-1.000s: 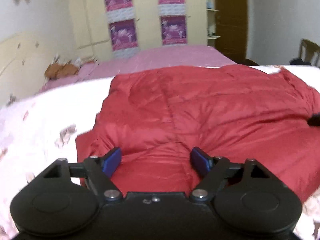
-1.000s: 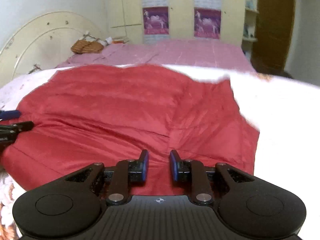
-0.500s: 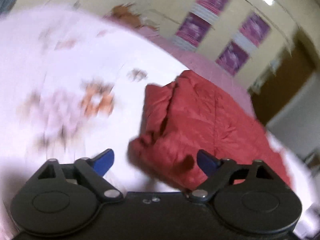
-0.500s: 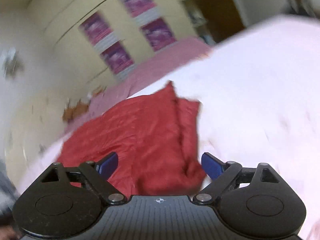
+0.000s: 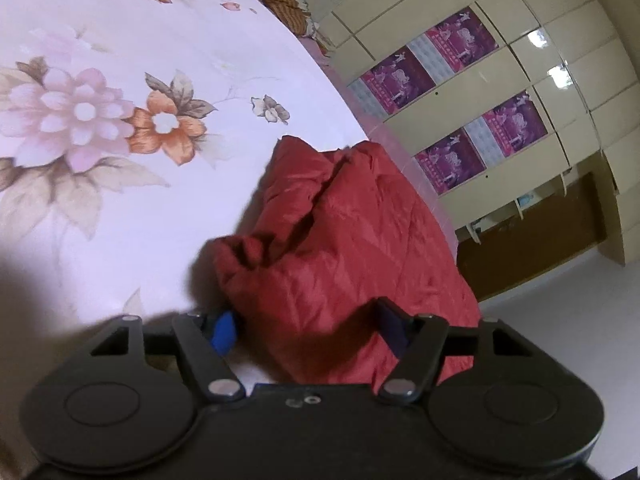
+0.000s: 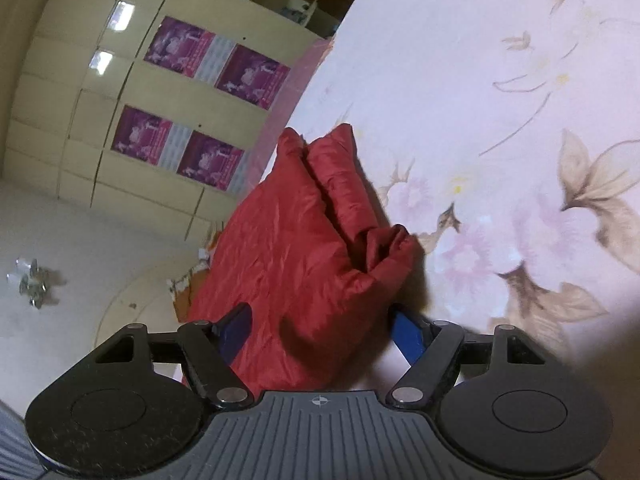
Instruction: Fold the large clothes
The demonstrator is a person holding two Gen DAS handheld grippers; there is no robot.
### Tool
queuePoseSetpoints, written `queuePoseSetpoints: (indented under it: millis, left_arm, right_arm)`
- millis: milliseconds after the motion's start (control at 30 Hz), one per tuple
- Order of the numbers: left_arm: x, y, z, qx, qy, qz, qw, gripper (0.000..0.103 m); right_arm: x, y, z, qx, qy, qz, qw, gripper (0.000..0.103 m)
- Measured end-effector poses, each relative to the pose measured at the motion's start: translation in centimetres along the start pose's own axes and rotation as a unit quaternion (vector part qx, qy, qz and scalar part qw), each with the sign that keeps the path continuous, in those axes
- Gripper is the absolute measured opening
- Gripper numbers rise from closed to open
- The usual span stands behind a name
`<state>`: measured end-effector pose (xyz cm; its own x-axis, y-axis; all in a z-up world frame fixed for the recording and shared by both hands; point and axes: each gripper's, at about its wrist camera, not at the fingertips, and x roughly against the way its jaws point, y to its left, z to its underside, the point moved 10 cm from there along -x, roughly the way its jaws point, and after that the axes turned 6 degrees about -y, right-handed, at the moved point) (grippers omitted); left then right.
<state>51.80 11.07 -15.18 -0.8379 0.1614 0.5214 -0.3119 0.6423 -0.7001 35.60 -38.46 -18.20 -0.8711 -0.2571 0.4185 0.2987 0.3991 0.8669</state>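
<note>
Both claws stand wide: the left gripper (image 5: 308,330) and right gripper (image 6: 322,330) each straddle a bunched end of the red quilted garment (image 5: 344,236) lying on the floral bedsheet (image 5: 120,128). Whether the pads press the fabric cannot be told, and the gripper bodies cover its nearest edge.

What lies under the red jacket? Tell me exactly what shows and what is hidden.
The red jacket lies on a pink floral bedsheet, which shows all around it. Whatever is directly beneath the jacket is covered by its folds.

Both views now tilted sideways. Right gripper (image 6: 320,330) jaws spread wide, formerly near-closed. Red jacket (image 5: 340,248) edges bunch between both grippers; left gripper (image 5: 306,330) likewise.
</note>
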Motion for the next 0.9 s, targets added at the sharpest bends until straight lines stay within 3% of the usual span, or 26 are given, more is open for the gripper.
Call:
queuePoseSetpoints:
  millis: [200,300,367,400,433,467,600,667,900]
  left_arm:
    - [-1.8,-0.5,-0.8,-0.003,-0.009,0.008,0.9999,0.065]
    - [-2.6,-0.5,-1.1,-0.004,-0.009,0.008,0.9999,0.06]
    - [-3.1,-0.5,-1.3,-0.007,-0.005,0.005,0.9999,0.051]
    - [-3.2,-0.6,-1.3,-0.015,-0.003,0.003,0.9999,0.045]
    - [-3.1,-0.6,-1.3,-0.022,-0.001,0.002,0.9998,0.038]
    - [-3.2,-0.8,-1.3,-0.032,0.002,0.002,0.9995,0.036]
    - [-2.0,-2.2,-1.2,-0.083,-0.001,0.004,0.9966,0.019]
    - [-1.4,-2.7,-1.1,-0.097,-0.002,0.002,0.9952,0.017]
    - [1.5,-3.2,-0.1,-0.11,0.002,-0.003,0.9939,0.017]
  right_arm:
    - [-1.9,0.5,-0.6,0.008,-0.011,0.003,1.0,0.075]
    - [-2.8,0.9,-0.4,0.024,-0.014,0.007,1.0,0.075]
    - [-3.8,1.2,-0.6,0.035,-0.017,0.011,0.999,0.074]
    - [-4.2,1.3,-0.8,0.038,-0.016,0.013,0.999,0.07]
    - [-4.7,1.2,-0.7,0.041,-0.01,0.019,0.999,0.051]
    - [-5.2,1.0,-0.7,0.038,0.001,0.023,0.999,0.04]
    - [-5.1,1.2,-0.7,0.053,0.01,0.022,0.998,0.028]
    - [-4.8,1.7,-0.7,0.063,0.01,0.02,0.998,0.023]
    - [-1.9,2.6,-0.3,0.089,0.015,0.016,0.996,0.021]
